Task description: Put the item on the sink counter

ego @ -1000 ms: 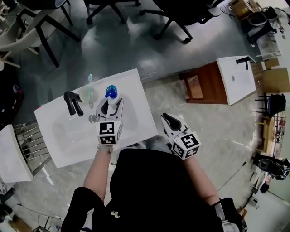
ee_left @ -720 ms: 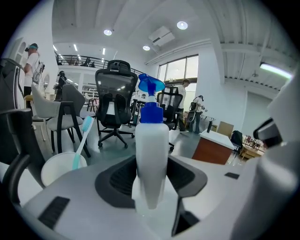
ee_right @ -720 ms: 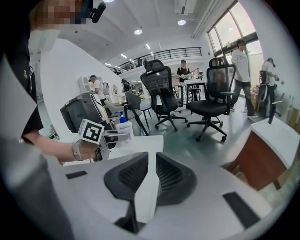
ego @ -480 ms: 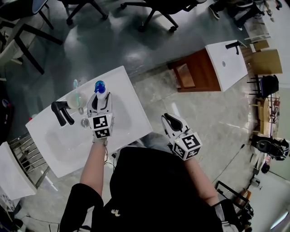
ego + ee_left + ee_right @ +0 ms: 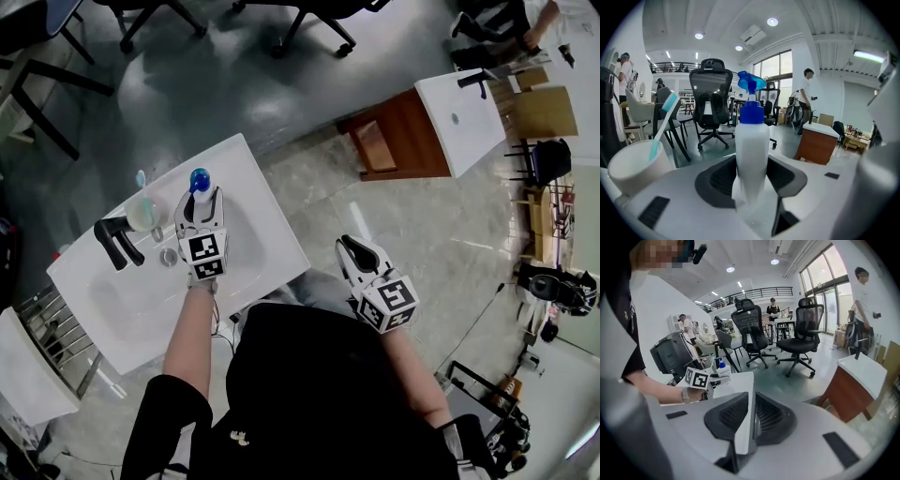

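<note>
A white spray bottle with a blue cap [image 5: 199, 183] [image 5: 751, 145] stands upright between the jaws of my left gripper [image 5: 200, 208] [image 5: 752, 187], which is shut on its body. It is over the back part of the white sink counter [image 5: 258, 202], just right of a cup [image 5: 142, 213] [image 5: 633, 168] that holds a teal toothbrush [image 5: 663, 119]. I cannot tell whether the bottle's base touches the counter. My right gripper [image 5: 353, 251] [image 5: 751, 427] hangs off the counter's right side, shut and empty.
A black faucet [image 5: 112, 242] and the drain [image 5: 169, 255] sit left of the bottle. A second wooden cabinet [image 5: 394, 141] with a white sink top [image 5: 459, 108] stands to the right. Office chairs [image 5: 754, 336] stand behind, and a metal rack [image 5: 42, 323] is at the left.
The head view has swung, so everything sits further left and up. My left gripper keeps the bottle beside the cup, a little further back. The right gripper has barely moved.
</note>
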Demonstrator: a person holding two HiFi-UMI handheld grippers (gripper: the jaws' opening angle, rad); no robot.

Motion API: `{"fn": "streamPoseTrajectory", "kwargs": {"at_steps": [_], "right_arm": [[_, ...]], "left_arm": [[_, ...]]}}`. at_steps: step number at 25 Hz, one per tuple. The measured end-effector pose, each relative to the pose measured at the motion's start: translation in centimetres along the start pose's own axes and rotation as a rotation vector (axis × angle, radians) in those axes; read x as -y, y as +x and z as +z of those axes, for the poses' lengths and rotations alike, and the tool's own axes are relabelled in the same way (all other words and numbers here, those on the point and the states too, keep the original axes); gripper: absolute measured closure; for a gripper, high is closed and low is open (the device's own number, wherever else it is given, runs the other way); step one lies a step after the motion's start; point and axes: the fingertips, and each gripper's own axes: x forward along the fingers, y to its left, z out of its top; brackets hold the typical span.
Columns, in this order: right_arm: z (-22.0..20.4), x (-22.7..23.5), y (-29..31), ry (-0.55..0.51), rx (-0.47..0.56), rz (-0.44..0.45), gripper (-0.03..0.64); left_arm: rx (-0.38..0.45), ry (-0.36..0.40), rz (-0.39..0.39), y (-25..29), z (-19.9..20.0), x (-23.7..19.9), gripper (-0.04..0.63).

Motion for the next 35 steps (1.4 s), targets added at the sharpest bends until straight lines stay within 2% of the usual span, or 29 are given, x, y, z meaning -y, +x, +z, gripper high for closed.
{"fn": "streamPoseTrajectory", "kwargs": {"at_steps": [13,19,35], "right_arm": [[0.0,0.4,-0.2,0.006,-0.001,-0.008,0.552],[0.2,-0.2,0.3,-0.010,-0.002,0.007,0.552],[0.9,-1.0,1.0,-0.023,0.026,0.074,0.552]], "left_arm": [[0.042,0.027,0.025,2.1,0.7,-0.3,0.388],[0.048,0.014,0.028,2.5,0.9,-0.8,0.388],[-0.005,0.075,0.081,0.7,1.2,-0.9,0.387]]}}
